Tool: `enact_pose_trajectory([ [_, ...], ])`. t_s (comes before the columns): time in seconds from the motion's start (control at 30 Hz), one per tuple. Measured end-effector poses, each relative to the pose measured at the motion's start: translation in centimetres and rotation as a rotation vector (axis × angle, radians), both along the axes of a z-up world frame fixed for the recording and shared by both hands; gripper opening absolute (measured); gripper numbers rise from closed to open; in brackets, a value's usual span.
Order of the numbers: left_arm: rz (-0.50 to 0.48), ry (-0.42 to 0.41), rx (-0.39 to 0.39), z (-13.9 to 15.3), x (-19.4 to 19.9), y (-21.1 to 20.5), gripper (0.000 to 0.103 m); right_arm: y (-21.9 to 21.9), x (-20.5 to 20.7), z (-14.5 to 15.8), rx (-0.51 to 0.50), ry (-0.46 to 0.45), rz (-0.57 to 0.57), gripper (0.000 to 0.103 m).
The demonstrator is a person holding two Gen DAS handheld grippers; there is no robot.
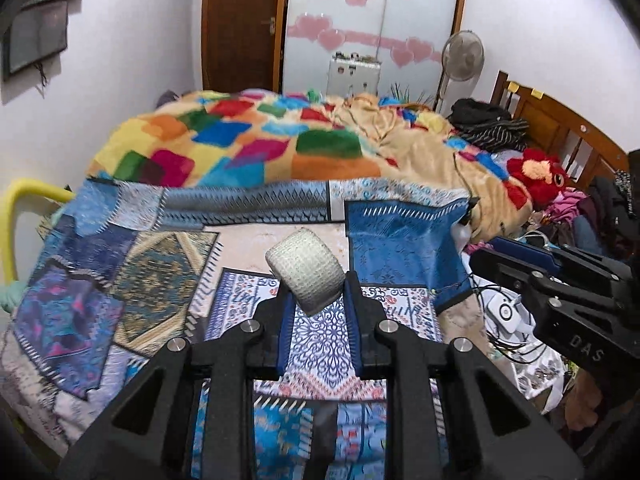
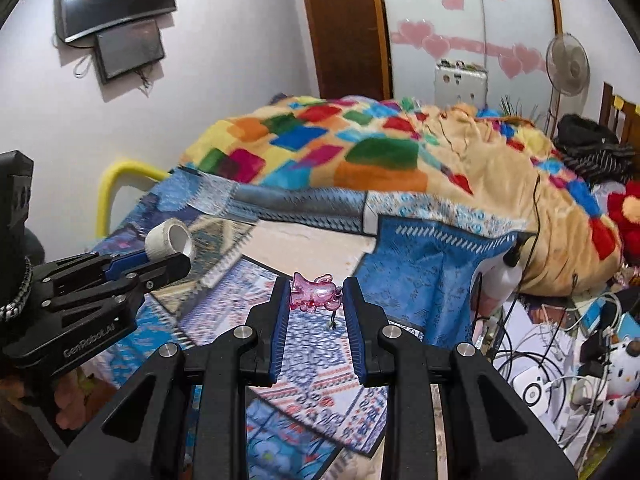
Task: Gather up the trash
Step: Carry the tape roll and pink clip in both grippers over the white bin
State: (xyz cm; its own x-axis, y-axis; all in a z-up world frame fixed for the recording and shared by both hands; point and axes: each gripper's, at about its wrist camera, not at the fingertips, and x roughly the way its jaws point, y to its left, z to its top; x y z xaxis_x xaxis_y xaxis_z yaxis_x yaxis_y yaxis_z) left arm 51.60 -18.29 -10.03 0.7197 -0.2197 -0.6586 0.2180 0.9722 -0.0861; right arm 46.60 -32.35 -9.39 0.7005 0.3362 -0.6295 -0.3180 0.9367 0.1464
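Note:
My left gripper [image 1: 316,286] is shut on a white bandage roll [image 1: 306,270] and holds it above the patterned bed sheet [image 1: 120,280]. The roll [image 2: 170,242] and the left gripper [image 2: 168,264] also show at the left of the right wrist view. My right gripper [image 2: 316,290] is shut on a pink translucent hair claw clip [image 2: 314,292], held above the sheet. The right gripper [image 1: 492,252] shows at the right edge of the left wrist view, its tips partly hidden.
A colourful patchwork blanket [image 1: 248,140] is heaped on the bed behind. A folded blue cloth [image 1: 400,248] lies on the sheet. Cables, a white device [image 2: 532,388] and plush toys crowd the right side. A yellow rail [image 1: 20,208] stands at the left.

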Motion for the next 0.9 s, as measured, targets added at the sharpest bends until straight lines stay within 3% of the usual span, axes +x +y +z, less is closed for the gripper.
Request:
enact_pose_trajectory([
  [0.4, 0.074, -0.093, -0.027, 6.4, -11.7, 5.9, 0.023, 4.4, -8.5, 6.0, 0.018, -0.088, 0.101, 0.024],
  [0.9, 0.260, -0.123, -0.032, 7.7, -24.4, 16.9, 0.023, 12.8, -17.8, 7.3, 0.025, -0.113, 0.287, 0.024],
])
